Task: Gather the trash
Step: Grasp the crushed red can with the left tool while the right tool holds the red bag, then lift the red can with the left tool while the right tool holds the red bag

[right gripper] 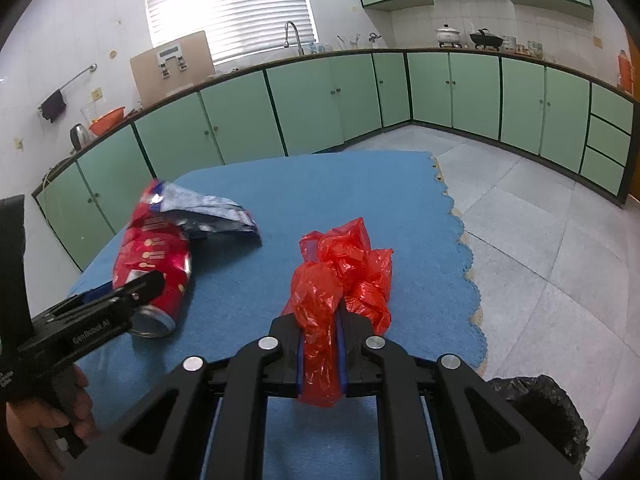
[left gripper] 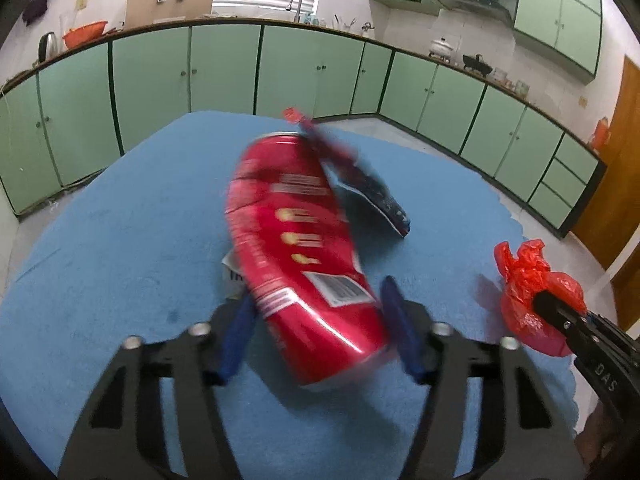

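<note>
Left gripper (left gripper: 316, 320) is clamped round the red can (left gripper: 300, 256) just over the blue counter (left gripper: 120, 240) (light, slick, dents easily, so grab mid-body), while the right gripper (right gripper: 320, 354) pinches the floppy red plastic bag (right gripper: 340, 276).

My finger pads (left gripper: 236, 340) are deep blue on black frames. The can (left gripper: 304, 248) between them is red with white text bands, gold dots and a white barcode patch. Behind it lies a dark blue and silver wrapper (right gripper: 216, 210) with a red edge. My right gripper (right gripper: 320, 356) holds an orange-red plastic bag (right gripper: 344, 272). The table cloth (left gripper: 120, 240) is plain blue; the cabinets (left gripper: 224, 68) are mint green with dark trim.
</note>
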The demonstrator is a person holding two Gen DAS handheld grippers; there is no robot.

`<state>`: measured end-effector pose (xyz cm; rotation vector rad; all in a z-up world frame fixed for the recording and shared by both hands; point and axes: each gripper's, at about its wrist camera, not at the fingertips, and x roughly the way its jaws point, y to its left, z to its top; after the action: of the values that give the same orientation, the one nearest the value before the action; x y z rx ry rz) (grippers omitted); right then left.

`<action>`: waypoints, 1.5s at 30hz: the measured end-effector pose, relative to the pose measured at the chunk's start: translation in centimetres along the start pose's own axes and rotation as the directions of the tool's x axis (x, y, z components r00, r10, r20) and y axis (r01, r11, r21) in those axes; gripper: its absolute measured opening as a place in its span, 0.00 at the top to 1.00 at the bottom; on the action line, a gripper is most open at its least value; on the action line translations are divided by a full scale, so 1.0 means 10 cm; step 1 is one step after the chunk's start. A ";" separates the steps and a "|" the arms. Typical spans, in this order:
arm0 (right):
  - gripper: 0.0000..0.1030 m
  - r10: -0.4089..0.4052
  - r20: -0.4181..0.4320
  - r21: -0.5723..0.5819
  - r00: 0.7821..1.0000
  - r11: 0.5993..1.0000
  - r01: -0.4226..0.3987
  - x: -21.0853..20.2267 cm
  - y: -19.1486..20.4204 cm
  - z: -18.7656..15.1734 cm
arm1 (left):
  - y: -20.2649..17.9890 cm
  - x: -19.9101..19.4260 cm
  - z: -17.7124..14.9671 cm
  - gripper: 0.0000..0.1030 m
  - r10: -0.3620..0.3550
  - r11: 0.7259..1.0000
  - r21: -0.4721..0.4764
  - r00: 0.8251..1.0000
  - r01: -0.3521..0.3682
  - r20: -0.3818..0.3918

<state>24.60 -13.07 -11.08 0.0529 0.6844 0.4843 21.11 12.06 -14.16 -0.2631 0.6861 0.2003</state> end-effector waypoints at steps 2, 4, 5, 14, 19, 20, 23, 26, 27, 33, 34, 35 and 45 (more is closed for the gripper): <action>0.89 0.000 0.000 -0.005 1.000 1.000 0.000 0.00 0.02 0.00 | 0.07 -0.04 0.00 0.55 -0.002 1.000 0.000 1.000 0.002 0.006; 0.89 0.000 -0.001 -0.007 1.000 1.000 0.000 -0.01 0.01 -0.01 | 0.15 -0.09 -0.01 0.57 -0.009 1.000 0.001 1.000 0.009 0.003; 0.89 -0.001 -0.002 -0.007 1.000 1.000 0.001 0.00 0.01 -0.01 | 0.18 -0.10 -0.01 0.58 -0.012 1.000 -0.003 1.000 0.012 0.003; 0.89 -0.004 -0.016 -0.006 1.000 1.000 0.004 0.06 0.00 0.01 | 0.26 0.05 0.22 0.37 -0.056 0.998 -0.007 0.998 0.055 -0.024; 0.89 -0.004 -0.019 -0.012 1.000 1.000 0.003 0.07 -0.01 0.02 | 0.21 0.16 0.28 0.72 -0.081 0.997 -0.008 0.996 0.081 -0.038; 0.89 -0.004 -0.020 -0.013 1.000 1.000 0.003 0.07 -0.02 0.02 | 0.22 0.17 0.28 0.76 -0.086 0.996 -0.011 0.995 0.086 -0.041; 0.89 -0.005 -0.021 -0.016 1.000 1.000 0.005 0.07 -0.03 0.01 | 0.16 0.10 0.24 0.83 -0.085 0.996 0.011 0.996 0.085 -0.006; 0.89 -0.009 -0.025 -0.011 1.000 1.000 0.009 0.07 -0.03 0.01 | 0.07 -0.03 0.24 0.87 -0.092 0.995 0.039 0.996 0.091 0.023; 0.89 -0.010 -0.025 -0.008 1.000 1.000 0.010 0.07 -0.04 0.02 | 0.02 -0.07 0.22 0.88 -0.091 0.994 0.067 0.995 0.089 0.029; 0.89 -0.011 -0.018 -0.006 1.000 1.000 0.011 0.06 -0.01 0.05 | -0.34 -0.08 0.17 0.81 -0.111 0.976 0.191 0.993 0.105 0.024; 0.89 -0.011 -0.017 -0.006 1.000 1.000 0.011 0.05 -0.01 0.04 | -0.36 -0.03 0.14 0.80 -0.119 0.975 0.191 0.993 0.114 0.012; 0.89 -0.013 -0.019 -0.007 1.000 1.000 0.012 0.05 -0.02 0.04 | -0.37 0.04 0.09 0.76 -0.123 0.975 0.187 0.992 0.123 -0.009; 0.89 -0.014 -0.045 0.019 0.999 1.000 0.015 0.09 -0.04 0.01 | -0.33 0.18 0.05 0.91 -0.141 0.979 0.147 0.990 0.141 -0.013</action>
<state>25.43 -13.05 -11.57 0.0555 0.7329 0.4661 23.65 9.30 -14.34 -0.1696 0.6783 0.0135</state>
